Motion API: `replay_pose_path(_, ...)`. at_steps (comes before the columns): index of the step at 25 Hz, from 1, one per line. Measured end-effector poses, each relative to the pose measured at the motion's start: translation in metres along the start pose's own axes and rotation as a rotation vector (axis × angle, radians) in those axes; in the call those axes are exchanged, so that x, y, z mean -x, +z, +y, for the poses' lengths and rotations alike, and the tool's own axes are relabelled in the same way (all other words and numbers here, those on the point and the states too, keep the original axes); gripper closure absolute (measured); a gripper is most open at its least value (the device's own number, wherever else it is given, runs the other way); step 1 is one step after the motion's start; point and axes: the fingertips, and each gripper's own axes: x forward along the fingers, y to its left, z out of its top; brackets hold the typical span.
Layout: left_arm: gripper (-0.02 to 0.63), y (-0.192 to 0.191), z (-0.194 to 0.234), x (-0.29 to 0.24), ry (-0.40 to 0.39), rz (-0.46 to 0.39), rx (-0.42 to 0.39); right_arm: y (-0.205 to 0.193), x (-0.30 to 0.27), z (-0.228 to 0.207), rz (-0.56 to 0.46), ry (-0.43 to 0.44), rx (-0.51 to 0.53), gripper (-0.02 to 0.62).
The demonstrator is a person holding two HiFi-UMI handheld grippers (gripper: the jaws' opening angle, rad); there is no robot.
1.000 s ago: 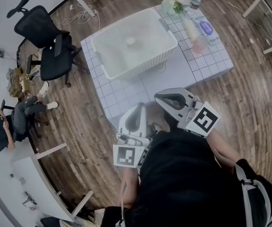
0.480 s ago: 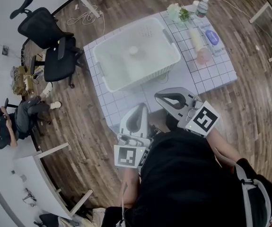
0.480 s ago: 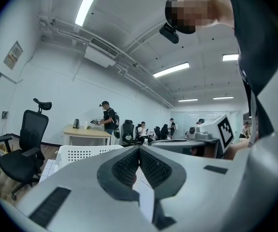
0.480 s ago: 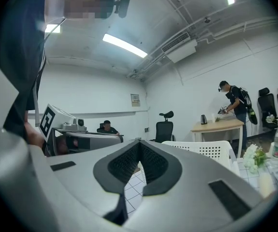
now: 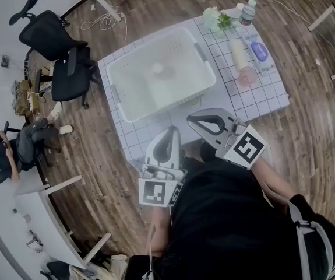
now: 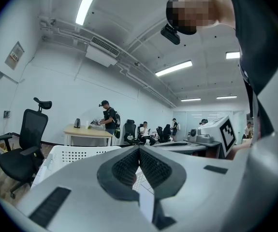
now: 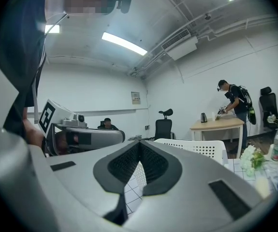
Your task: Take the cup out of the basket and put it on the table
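Note:
A small pale cup [image 5: 157,69] stands inside the white perforated basket [image 5: 182,101] on the grid-patterned table [image 5: 137,134]. Both grippers are held close to the person's body at the table's near edge, well short of the basket. My left gripper [image 5: 173,130] is shut with nothing in it; in its own view the left gripper [image 6: 139,149] has its pads meeting, and the basket [image 6: 73,154] lies beyond. My right gripper [image 5: 190,119] is also shut and empty; the right gripper [image 7: 139,144] points toward the basket [image 7: 197,148]. The cup is hidden in both gripper views.
On the table's right side are a water bottle [image 5: 247,11], flowers [image 5: 215,18], a cream cylinder [image 5: 237,51], a pink item [image 5: 247,76] and a blue packet [image 5: 259,51]. A black office chair [image 5: 59,54] stands left of the table. A seated person [image 5: 7,156] is at far left.
The table and basket sit lower and nearer in the head view than a second ago. Both grippers keep the same shut pose in front of the body.

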Motion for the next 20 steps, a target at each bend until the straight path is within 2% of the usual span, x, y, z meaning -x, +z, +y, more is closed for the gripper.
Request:
replay_pose_path(10, 0.597, -0.001, -0.002, -0.008, 0.031, 0.024, 0.002, -0.006, 0.001, -0.014, 0.009, 0.008, -0.043, 0.580)
replay_pose_path(15, 0.597, -0.003, 0.010, -0.004, 0.051, 0.035, 0.006, -0.011, -0.009, -0.015, 0.021, 0.022, -0.040, 0.580)
replay_pose_path(20, 0.597, -0.003, 0.024, -0.006, 0.036, 0.042, 0.013, -0.014, -0.020, -0.017, 0.045, 0.006, -0.036, 0.580)
